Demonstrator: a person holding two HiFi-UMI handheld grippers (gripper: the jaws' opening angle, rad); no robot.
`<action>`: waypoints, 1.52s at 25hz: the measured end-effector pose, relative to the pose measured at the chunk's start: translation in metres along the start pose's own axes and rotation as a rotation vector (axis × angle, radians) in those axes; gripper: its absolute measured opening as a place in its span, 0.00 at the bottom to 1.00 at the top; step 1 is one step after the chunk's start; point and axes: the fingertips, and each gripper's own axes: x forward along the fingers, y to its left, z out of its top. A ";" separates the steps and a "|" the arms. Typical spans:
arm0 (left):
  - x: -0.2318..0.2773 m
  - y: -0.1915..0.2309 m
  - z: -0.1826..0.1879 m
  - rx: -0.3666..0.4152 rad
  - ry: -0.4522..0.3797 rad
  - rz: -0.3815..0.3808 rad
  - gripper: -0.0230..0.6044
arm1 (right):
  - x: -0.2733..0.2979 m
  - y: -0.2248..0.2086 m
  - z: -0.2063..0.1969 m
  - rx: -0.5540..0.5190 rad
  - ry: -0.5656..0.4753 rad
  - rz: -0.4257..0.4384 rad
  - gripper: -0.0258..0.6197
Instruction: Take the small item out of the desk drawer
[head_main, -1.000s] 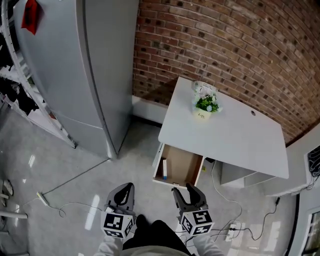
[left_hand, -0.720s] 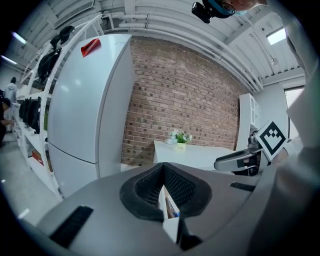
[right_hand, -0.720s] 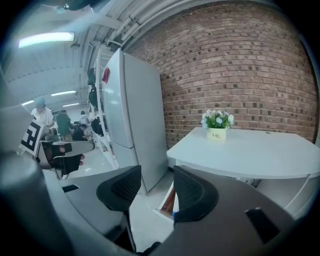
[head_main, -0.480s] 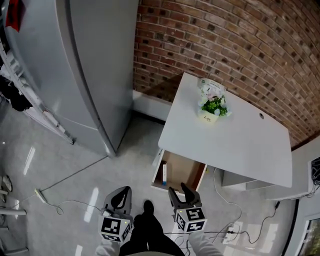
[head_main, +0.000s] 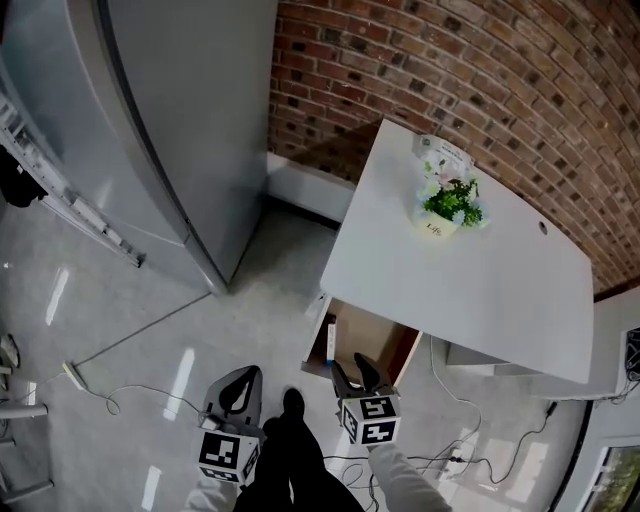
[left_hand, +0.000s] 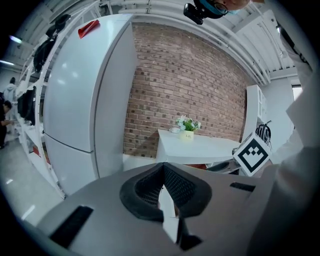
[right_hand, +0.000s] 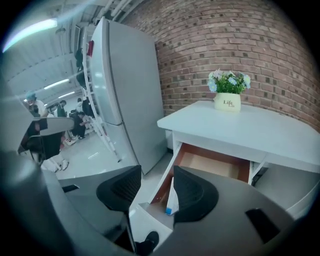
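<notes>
1. The drawer stands pulled out from under the white desk. The small white-and-blue box is inside it, on edge against the drawer's left wall, near the front corner.
2. The box's long side runs along that wall, front to back, with its thin face toward the drawer's front.
3. The right gripper hovers just outside the drawer's front edge with its jaws apart. In its own view the box shows in the gap, close to the right pad.
4. The left gripper hangs well left of the drawer, jaws together on nothing.
5. The right gripper is clearly nearer, so the reach likely goes forward, down and slightly left of the drawer's middle.
</notes>
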 end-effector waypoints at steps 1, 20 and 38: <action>0.004 0.001 -0.004 -0.005 0.004 0.001 0.06 | 0.010 -0.003 -0.004 -0.003 0.015 -0.005 0.39; 0.045 0.022 -0.050 -0.065 0.069 0.058 0.06 | 0.129 -0.033 -0.091 -0.073 0.327 -0.041 0.39; 0.072 0.036 -0.086 -0.126 0.156 0.070 0.06 | 0.171 -0.047 -0.115 -0.077 0.464 -0.081 0.41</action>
